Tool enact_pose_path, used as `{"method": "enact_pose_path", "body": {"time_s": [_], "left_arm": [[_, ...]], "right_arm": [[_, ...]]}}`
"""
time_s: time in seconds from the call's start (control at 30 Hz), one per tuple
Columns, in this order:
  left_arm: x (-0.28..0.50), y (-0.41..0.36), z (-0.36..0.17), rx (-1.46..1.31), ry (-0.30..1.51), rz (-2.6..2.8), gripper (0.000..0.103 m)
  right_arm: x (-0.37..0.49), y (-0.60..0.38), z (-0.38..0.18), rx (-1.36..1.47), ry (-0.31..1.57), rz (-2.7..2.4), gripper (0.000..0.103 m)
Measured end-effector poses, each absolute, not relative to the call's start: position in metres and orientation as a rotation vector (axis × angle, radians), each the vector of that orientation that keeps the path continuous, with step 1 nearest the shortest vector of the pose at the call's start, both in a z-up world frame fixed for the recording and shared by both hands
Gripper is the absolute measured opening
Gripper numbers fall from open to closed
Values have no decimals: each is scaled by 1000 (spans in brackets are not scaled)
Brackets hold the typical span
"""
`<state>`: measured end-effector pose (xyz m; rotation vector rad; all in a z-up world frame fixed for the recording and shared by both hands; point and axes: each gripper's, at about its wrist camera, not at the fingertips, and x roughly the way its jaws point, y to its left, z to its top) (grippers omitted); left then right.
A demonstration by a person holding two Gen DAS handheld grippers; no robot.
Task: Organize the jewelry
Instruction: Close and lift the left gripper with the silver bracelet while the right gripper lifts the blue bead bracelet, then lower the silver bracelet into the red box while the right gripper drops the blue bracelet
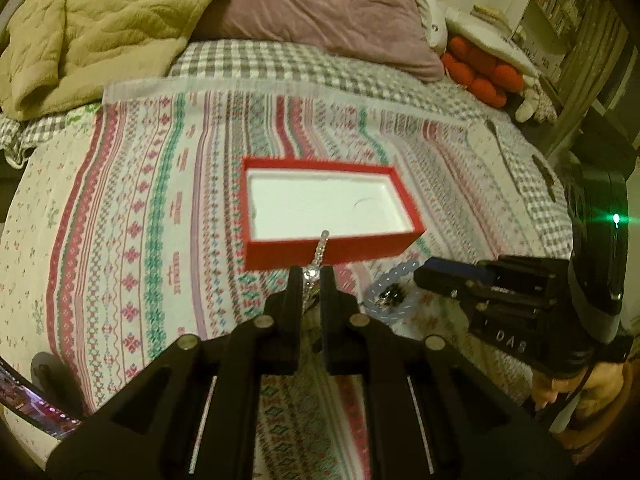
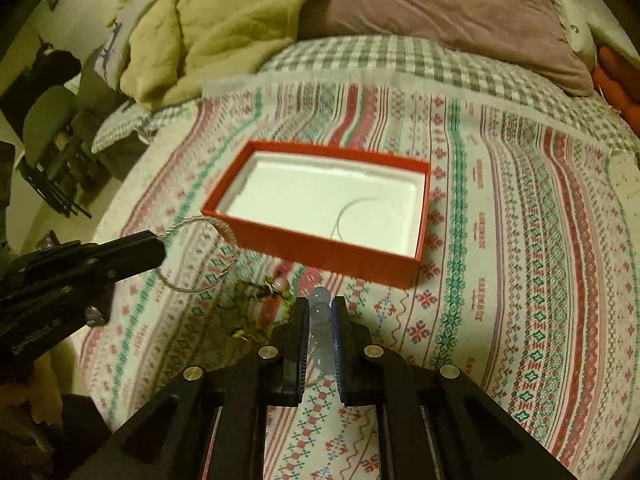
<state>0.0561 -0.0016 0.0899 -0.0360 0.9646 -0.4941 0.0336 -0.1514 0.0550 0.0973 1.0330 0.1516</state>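
A red box with a white lining lies open on the patterned cloth, ahead of both grippers; it also shows in the right wrist view. A thin dark loop lies inside it. My left gripper is shut on a silver sparkly bracelet, held just before the box's near wall; the ring shows in the right wrist view. My right gripper is shut on a pale blue beaded bracelet, low over the cloth. That bracelet shows in the left wrist view.
A greenish tangled jewelry piece with a pink bead lies on the cloth left of my right gripper. A dark small jewel lies within the blue bead loop. A beige blanket and mauve pillow lie beyond.
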Motion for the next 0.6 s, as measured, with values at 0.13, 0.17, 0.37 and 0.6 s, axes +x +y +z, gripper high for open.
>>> {"method": "enact_pose_path", "body": {"time_s": [0.13, 0.17, 0.37, 0.6], "left_arm": [[64, -10, 98, -73, 942, -507, 9], [66, -14, 98, -83, 940, -510, 9], [93, -26, 93, -175, 941, -520, 9], [125, -24, 70, -240, 959, -471, 9]], "right_arm": [[36, -155, 68, 123, 997, 137, 11], [36, -158, 72, 131, 988, 131, 11], [38, -175, 89, 175, 943, 94, 11], [43, -193, 106, 228, 887, 66, 11]]}}
